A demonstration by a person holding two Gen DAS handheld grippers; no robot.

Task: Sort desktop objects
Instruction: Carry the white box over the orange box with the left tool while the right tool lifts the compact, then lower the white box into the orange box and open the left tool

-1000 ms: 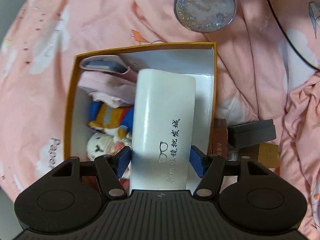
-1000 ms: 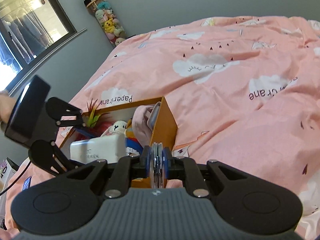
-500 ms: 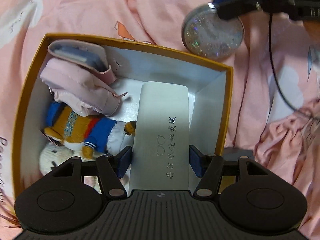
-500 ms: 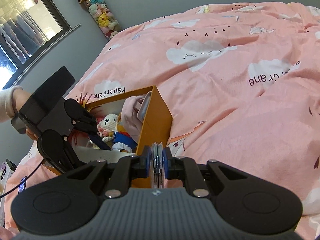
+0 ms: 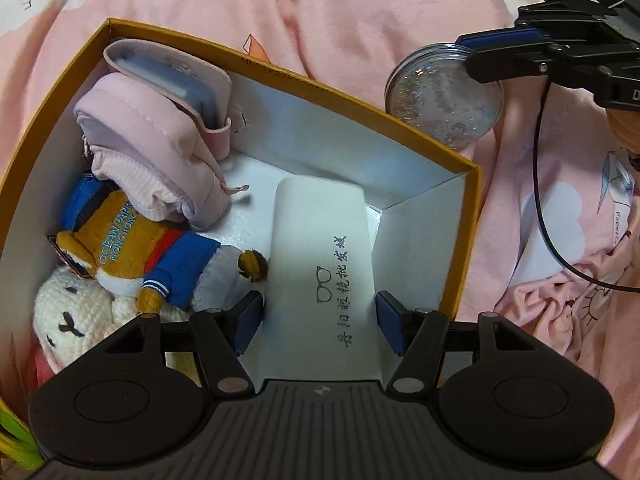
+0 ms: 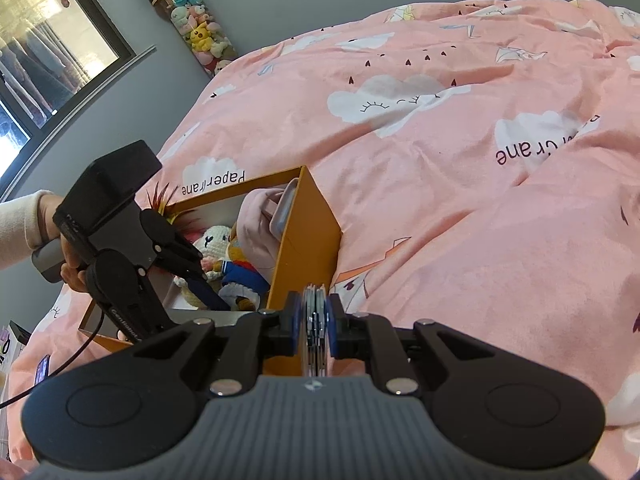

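Observation:
My left gripper [image 5: 318, 322] is shut on a white glasses case [image 5: 322, 280] and holds it inside the orange box [image 5: 460, 240], by the right wall. The box holds a pink pouch [image 5: 160, 148], a fox plush [image 5: 136, 256] and a white knitted toy [image 5: 72, 320]. My right gripper [image 6: 314, 328] is shut on a round glittery disc [image 6: 315, 332], seen edge-on, just outside the box's near corner [image 6: 304, 240]. In the left wrist view the disc [image 5: 444, 100] shows beyond the box's far rim, held by the right gripper [image 5: 500, 54].
Everything rests on a pink bedspread [image 6: 460, 160] with cloud prints. A black cable [image 5: 544, 184] runs over the bedding right of the box. A grey wall, a window and a tube of small plush toys [image 6: 192, 28] stand behind the bed.
My left gripper moved forward and down, carrying the glasses case deeper into the box. The right gripper with the disc stayed beside the box, drifting slightly.

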